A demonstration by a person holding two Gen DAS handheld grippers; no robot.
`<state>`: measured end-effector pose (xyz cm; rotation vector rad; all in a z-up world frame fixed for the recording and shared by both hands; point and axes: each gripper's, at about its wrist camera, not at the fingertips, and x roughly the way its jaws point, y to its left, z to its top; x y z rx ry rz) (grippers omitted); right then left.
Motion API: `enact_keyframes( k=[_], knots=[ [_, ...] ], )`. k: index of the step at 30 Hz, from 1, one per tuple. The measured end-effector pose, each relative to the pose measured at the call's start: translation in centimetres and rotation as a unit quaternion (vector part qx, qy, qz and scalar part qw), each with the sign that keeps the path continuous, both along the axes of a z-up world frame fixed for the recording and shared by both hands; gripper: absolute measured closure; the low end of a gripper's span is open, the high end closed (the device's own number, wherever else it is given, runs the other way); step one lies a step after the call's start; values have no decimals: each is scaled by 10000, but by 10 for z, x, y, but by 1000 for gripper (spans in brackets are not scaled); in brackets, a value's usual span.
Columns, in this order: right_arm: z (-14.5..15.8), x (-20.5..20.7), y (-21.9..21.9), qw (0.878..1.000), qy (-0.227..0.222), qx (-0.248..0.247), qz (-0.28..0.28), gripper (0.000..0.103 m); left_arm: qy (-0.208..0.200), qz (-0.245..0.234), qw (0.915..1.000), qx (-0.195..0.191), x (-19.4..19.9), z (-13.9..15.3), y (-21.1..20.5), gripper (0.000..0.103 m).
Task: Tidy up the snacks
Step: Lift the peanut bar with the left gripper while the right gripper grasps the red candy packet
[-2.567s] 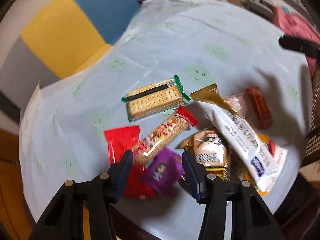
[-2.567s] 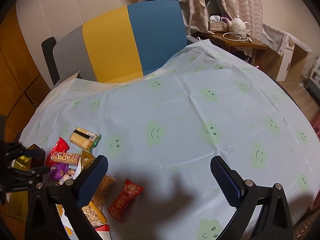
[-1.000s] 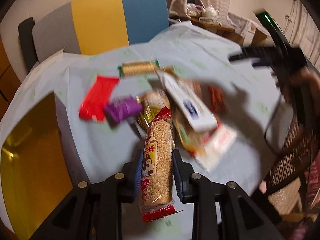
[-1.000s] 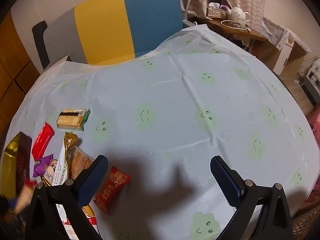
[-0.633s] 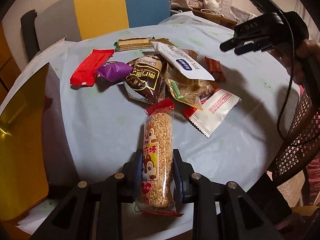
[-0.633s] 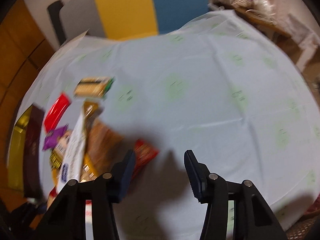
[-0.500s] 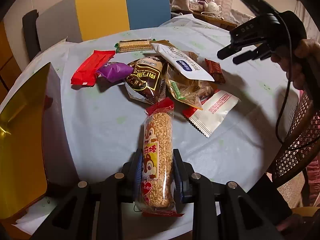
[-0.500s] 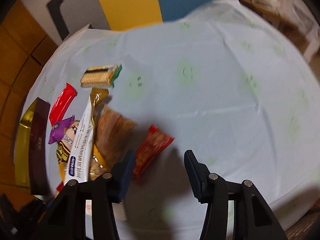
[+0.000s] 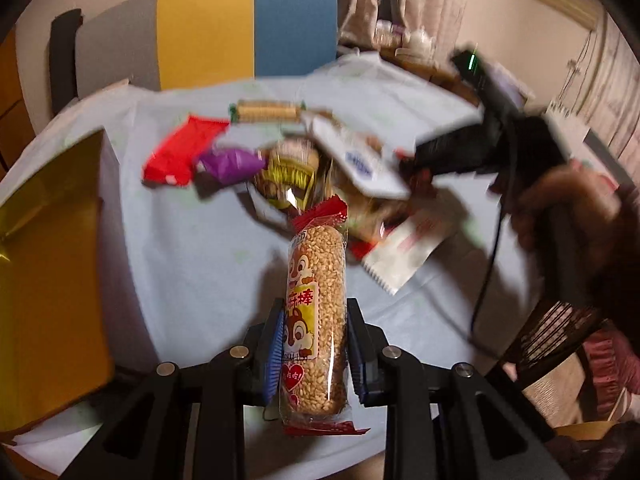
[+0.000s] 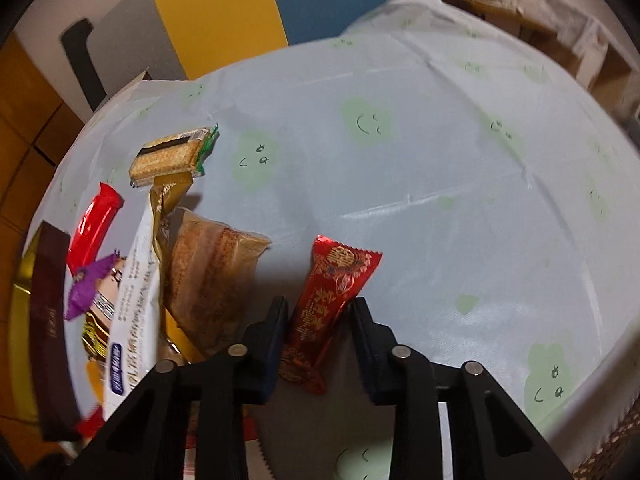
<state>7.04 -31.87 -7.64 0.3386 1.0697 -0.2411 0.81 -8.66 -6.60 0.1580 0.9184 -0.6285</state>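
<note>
My left gripper [image 9: 316,346] is shut on a long puffed-rice bar [image 9: 316,312] with a red-ended wrapper, held above the near edge of the table. My right gripper [image 10: 320,334] has its fingers on both sides of a red patterned candy pack [image 10: 326,304] that lies on the tablecloth; small gaps show beside the pack. It also shows in the left wrist view [image 9: 452,160], blurred, over the snack pile. A gold box [image 9: 44,272] stands open at the left.
The pile holds a white pouch [image 10: 132,292], a brown cake pack [image 10: 208,272], a purple pack [image 10: 86,280], a red bar [image 10: 94,224] and a cracker pack [image 10: 172,156]. A colored chair [image 9: 208,28] stands behind the table. A wicker chair [image 9: 560,332] is at the right.
My right gripper moved down and forward until its fingers flank the red candy pack, and narrowed. My left gripper lifted the rice bar from the pile earlier and still holds it near the table's edge.
</note>
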Motion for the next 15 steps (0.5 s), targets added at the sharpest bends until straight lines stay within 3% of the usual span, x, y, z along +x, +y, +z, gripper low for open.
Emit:
enact_keyframes(
  k=[5, 10, 13, 15],
  knots=[
    [-1, -4, 9, 9991, -6, -326, 279, 73, -53, 510, 9947, -896, 14, 46, 43, 75],
    [-1, -9, 18, 9959, -67, -791, 426, 73, -50, 1703, 9727, -1577, 50, 76, 115, 75],
    [0, -13, 19, 9956, -127, -809, 463, 73, 141, 2431, 9591, -1443, 82, 71, 147, 75],
    [1, -14, 16, 9956, -137, -783, 493, 73, 472, 2786, 9485, -1429, 108, 59, 162, 75]
  ],
)
